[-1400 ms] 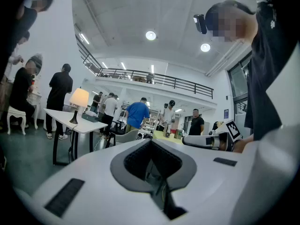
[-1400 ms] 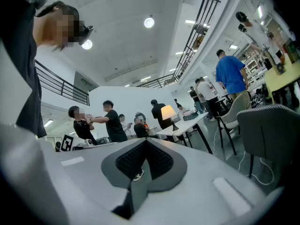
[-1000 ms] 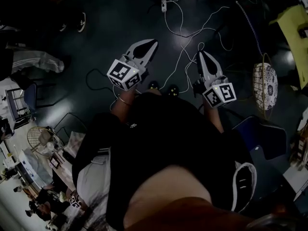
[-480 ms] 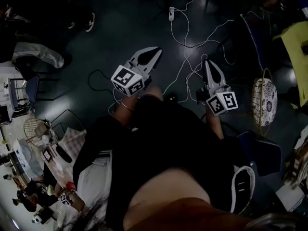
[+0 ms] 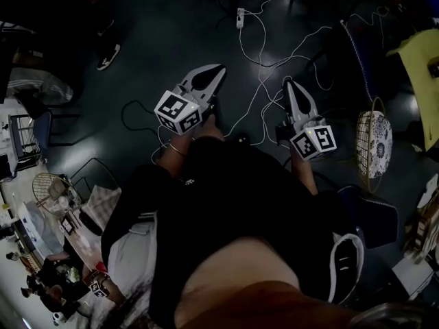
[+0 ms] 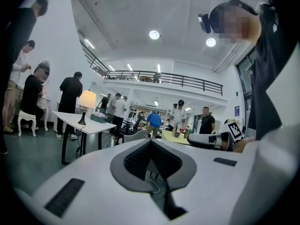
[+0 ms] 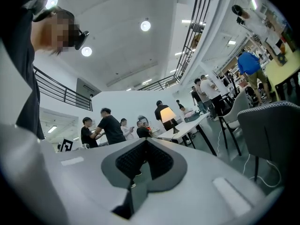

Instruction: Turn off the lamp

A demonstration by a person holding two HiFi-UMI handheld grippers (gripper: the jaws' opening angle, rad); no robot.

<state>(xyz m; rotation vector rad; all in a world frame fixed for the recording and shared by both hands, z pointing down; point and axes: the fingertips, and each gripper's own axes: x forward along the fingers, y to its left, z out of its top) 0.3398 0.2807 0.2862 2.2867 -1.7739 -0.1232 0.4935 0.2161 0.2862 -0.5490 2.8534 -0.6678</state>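
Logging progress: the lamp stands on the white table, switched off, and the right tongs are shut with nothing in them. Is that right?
Not quite: the lamp is lit, not off; its shade glows in the left gripper view. The rest holds: it stands on the white table, and the right tongs are shut with nothing in them.

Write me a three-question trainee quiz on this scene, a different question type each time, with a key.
1. True or false: the lamp is lit.
2. The lamp stands on: A) a white table; B) the floor; C) a chair.
3. Fill in: the jaws of the right gripper are ____, with nothing between them.
Key: 1 true; 2 A; 3 shut.
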